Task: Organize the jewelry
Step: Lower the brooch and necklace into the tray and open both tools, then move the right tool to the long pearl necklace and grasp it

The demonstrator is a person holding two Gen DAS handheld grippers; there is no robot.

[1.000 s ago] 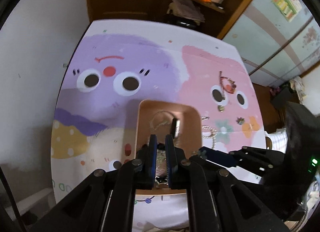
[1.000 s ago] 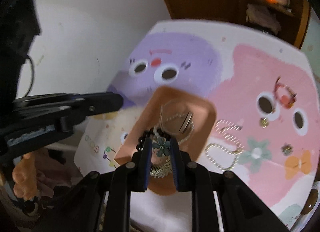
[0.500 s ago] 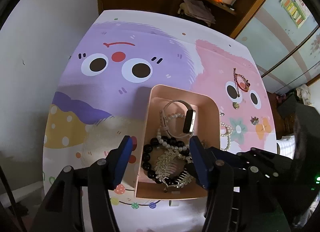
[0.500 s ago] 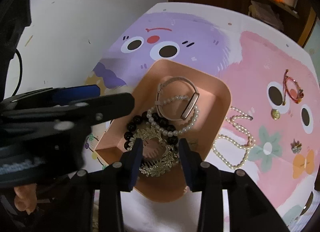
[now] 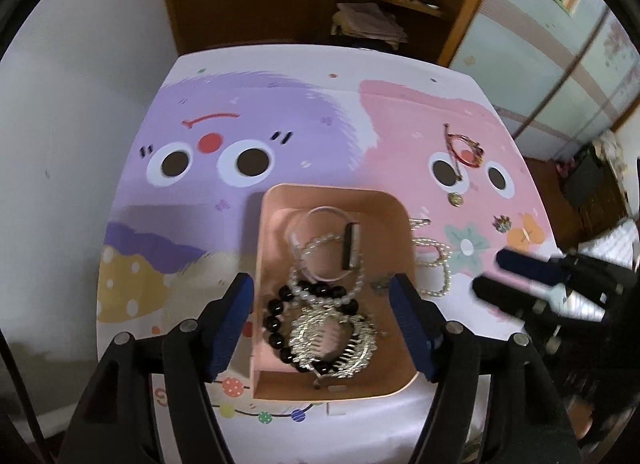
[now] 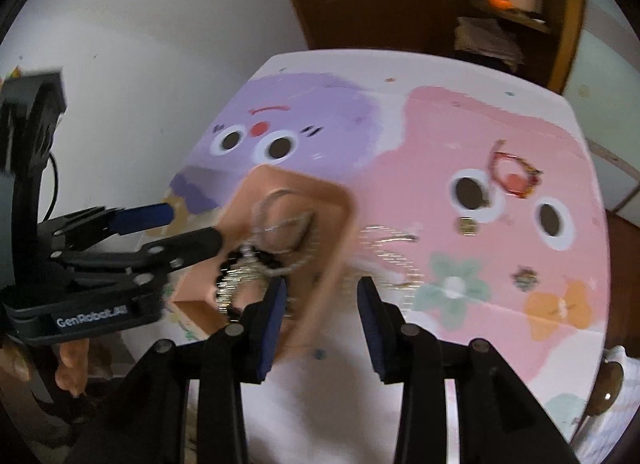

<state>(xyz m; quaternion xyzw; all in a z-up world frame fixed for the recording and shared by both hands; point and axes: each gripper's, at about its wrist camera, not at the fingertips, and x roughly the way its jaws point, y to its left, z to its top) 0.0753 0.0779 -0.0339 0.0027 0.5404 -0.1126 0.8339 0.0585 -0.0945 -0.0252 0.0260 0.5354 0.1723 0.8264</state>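
Nearest, the left gripper (image 5: 322, 320) hangs with its jaws spread wide, straddling the pink tray (image 5: 394, 207) and gripping nothing. Inside the tray lie a silver hair comb (image 5: 334, 334), a black bead bracelet (image 5: 276, 324), a pearl bracelet (image 5: 320, 244) and a watch (image 5: 351, 246). Beside it, the right gripper (image 6: 322, 310) is likewise spread and empty. Farther off, a pearl necklace (image 5: 438, 264) and a red bracelet (image 5: 466, 149) rest on the cartoon tablecloth (image 5: 280, 111).

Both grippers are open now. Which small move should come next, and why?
Probably the right gripper should shift right toward the pearl necklace, the loose piece nearest the pink tray; the tray already holds several pieces. Both grippers are open and hold nothing.
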